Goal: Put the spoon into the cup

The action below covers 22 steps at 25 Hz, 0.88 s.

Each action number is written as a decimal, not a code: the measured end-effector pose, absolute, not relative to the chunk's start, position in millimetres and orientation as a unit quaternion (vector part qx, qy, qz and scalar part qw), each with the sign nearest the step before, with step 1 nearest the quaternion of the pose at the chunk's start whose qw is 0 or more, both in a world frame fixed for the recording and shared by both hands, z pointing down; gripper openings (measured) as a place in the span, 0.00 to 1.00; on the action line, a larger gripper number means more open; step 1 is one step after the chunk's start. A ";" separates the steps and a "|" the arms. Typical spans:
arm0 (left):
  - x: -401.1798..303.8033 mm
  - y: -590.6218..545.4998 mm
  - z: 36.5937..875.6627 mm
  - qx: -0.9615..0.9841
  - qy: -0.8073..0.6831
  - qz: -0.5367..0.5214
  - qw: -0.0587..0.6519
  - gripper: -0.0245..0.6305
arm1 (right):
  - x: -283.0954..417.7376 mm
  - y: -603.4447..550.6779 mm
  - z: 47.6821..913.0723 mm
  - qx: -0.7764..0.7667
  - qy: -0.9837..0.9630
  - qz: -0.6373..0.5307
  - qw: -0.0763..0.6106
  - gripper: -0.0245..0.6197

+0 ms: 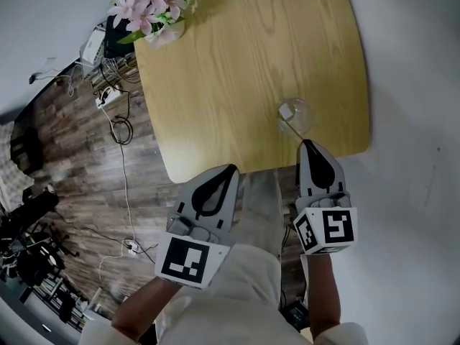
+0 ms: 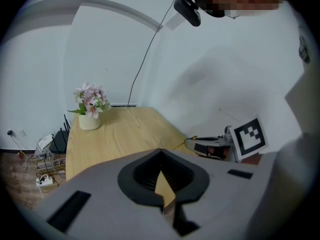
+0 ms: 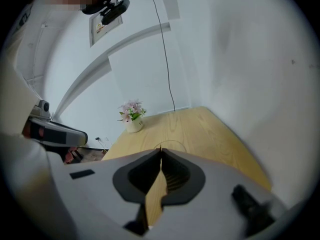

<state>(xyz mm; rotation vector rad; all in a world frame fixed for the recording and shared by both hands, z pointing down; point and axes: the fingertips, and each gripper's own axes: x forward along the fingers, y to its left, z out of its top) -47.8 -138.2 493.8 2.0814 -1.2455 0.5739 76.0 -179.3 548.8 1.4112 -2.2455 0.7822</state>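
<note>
Right gripper [image 1: 305, 141]: jaws pressed together, nothing between them. In the right gripper view the two pads meet along one line to the tip, and only table wood shows in the opening behind it. In the head view its tip lies over the near edge of the table [image 1: 237, 63], just short of the cup [image 1: 295, 116]. It points away from the person and downward.

Left gripper [image 1: 232, 167]: jaws also pressed together and empty. The left gripper view shows the tips meeting, with a small wedge of table visible behind them. Its tip sits at the near table edge, left of the right gripper and well apart from the cup.

Cup: clear glass, upright, close to the table's near right corner. In the right gripper view only its rim shows, as a thin arc just beyond the closed tip.

Spoon [image 1: 287, 111]: a small pale piece with a thin stem lies inside the cup's outline. This is read as the spoon in the cup, but it is too small to confirm its shape.

Flower pot [image 1: 154, 9]: white pot with pink blooms, at the far left corner of the table, well apart from the cup.

Marker cube [image 1: 327, 228]: on the rear of the right gripper, also seen at the right of the left gripper view.

Floor [image 1: 72, 157]: dark wood planks left of the table, with cables [image 1: 118, 128] trailing across them.
</note>
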 end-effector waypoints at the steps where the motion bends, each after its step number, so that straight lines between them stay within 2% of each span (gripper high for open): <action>1: -47.9 -137.7 493.2 0.792 -0.473 0.219 0.318 0.05 | 76.9 -179.1 549.8 0.503 -0.796 0.280 0.189 0.09; 9: -48.9 -138.3 485.1 0.800 -0.469 0.211 0.309 0.05 | 75.6 -172.4 547.3 0.495 -0.798 0.281 0.196 0.11; 14: -50.2 -134.0 480.0 0.806 -0.461 0.212 0.303 0.05 | 75.9 -165.9 539.2 0.496 -0.800 0.273 0.198 0.23; 22: -47.3 -120.3 456.6 0.819 -0.456 0.197 0.287 0.05 | 80.0 -149.1 507.3 0.509 -0.801 0.248 0.192 0.25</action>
